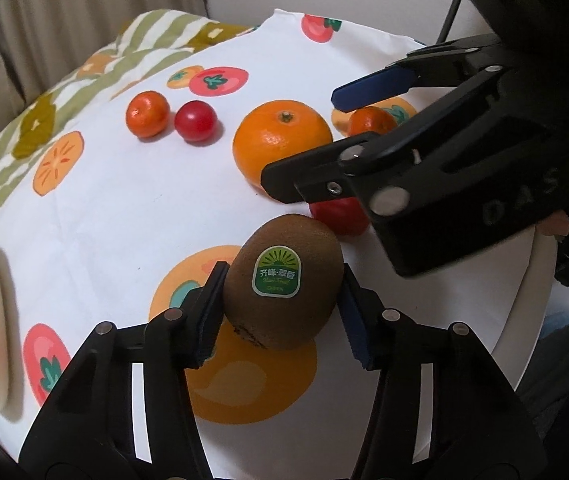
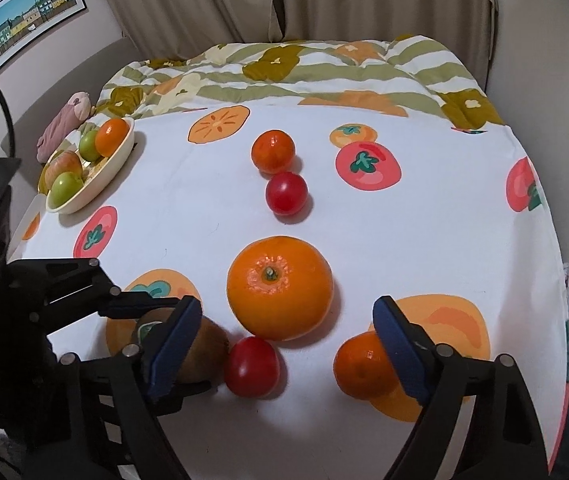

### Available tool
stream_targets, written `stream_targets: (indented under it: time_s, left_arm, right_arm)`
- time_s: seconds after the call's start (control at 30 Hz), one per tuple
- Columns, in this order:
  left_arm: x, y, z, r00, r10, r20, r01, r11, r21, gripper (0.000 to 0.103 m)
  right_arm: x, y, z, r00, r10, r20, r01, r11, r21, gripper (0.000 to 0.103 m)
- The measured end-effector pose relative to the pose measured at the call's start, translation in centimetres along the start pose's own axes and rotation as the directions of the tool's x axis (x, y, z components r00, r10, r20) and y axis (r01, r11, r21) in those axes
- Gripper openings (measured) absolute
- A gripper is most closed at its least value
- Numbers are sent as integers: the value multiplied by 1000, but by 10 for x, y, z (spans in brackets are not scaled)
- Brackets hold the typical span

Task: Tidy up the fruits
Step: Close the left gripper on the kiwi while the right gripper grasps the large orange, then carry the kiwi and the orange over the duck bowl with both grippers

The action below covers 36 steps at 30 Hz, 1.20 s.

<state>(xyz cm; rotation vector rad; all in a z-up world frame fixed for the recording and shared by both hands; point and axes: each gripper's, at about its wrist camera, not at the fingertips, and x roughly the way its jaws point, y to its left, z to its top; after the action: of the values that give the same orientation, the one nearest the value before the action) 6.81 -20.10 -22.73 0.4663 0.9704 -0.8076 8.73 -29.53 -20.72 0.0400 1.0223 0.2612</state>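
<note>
The left claw [image 1: 282, 312] is clamped on a kiwi [image 1: 284, 280] whose green sticker reads "GREEN". The right claw [image 2: 286, 340], jaws apart, straddles a red tomato [image 2: 251, 366] and a small mandarin [image 2: 362, 366], half hidden by its finger. Beyond sits a large orange [image 2: 279, 287]. Farther left, a bowl [image 2: 114, 162] of fruit nears the desk [image 2: 424, 240] edge.

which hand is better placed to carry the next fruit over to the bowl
Left. The left gripper already has the kiwi between its fingers, and the bowl lies on that side. The right gripper stands open over the red fruit, gripping nothing.
</note>
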Motion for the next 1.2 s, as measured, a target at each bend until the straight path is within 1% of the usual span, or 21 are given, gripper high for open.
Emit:
stream_targets:
  time_s: [0.07,0.2,0.3,0.43,0.53,0.73,0.87,1.03,1.2]
  left_arm:
    - [-1,2,-1,1000,5,-2,-5,1000,-10,56]
    - [-1,7,-4,1000,16,-5,-17,999,-30,56]
    - [-3,12,-5,1000,23,-8,-24,999,-46,56]
    - [-4,18,-7,1000,29,-12,-30,997,-66,56]
    - [-6,23,-8,999,36,-13,-37,996,-79,56]
    - [-13,35,-9,999,51,3,-50,992,-117,56]
    - [-24,45,-10,998,61,17,-58,987,-150,56]
    - [-47,64,-12,996,83,43,-73,976,-205,56]
    - [-77,91,-18,990,129,63,-109,960,-256,56]
  right_arm:
    - [5,-1,2,1000,8,-10,-8,1000,2,77]
    - [11,3,5,1000,7,-19,-7,1000,-17,74]
    - [16,5,6,1000,5,-31,-6,999,-32,70]
    - [21,8,6,999,3,-39,-4,999,-42,60]
    - [22,8,8,999,-12,-38,10,999,-52,56]
    - [22,11,10,999,-22,-45,18,997,-73,56]
    - [19,16,16,999,-7,-38,5,998,-64,56]
    - [15,29,27,1000,8,-27,-10,997,-74,56]
    - [7,51,43,999,34,-8,-34,995,-89,56]
